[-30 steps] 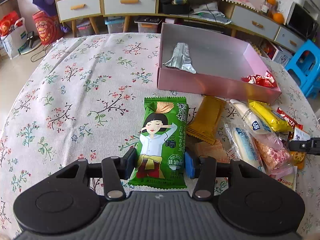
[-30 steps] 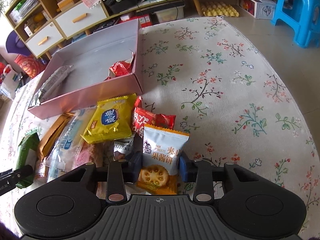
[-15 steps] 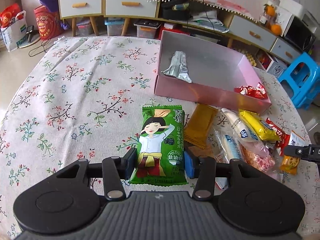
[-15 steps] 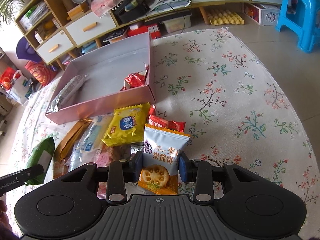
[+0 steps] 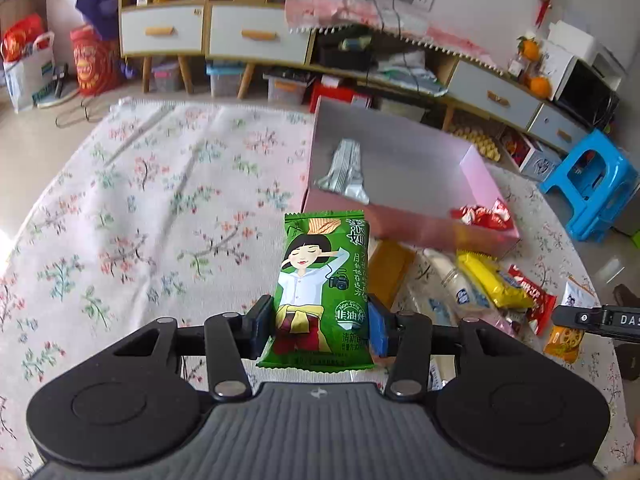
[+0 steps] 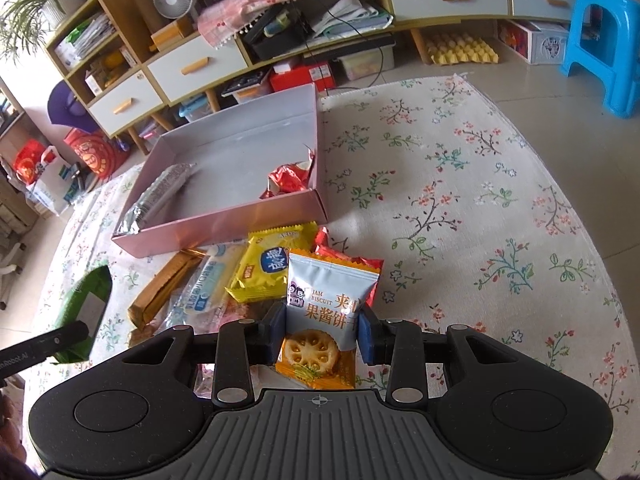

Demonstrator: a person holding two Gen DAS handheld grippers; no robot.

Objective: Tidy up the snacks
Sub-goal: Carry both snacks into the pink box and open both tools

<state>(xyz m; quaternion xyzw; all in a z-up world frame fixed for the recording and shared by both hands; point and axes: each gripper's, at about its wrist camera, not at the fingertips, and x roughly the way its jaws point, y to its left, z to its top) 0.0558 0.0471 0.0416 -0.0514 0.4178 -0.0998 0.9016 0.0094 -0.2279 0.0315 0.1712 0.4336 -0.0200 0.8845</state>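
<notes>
Bare floral-cloth table [image 5: 168, 208] across frame left and centre. Open pink cardboard box [image 5: 404, 220] at upper right, floor mostly free between silver foil packet [image 5: 346, 172] and red wrappers [image 5: 482, 216]. Loose snack pile [image 5: 472, 280] crowding lower right.

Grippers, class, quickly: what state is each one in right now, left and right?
Left gripper: closed on the green packet.
Right gripper: closed on the jam biscuit packet.

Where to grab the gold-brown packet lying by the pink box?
Across its narrow width at mid-length, gripper coming from above. The gold-brown packet lies flat, long and slim, near the pink box; the clear white packet crowds one long edge, so hold looks likeliest mid-span.
</notes>
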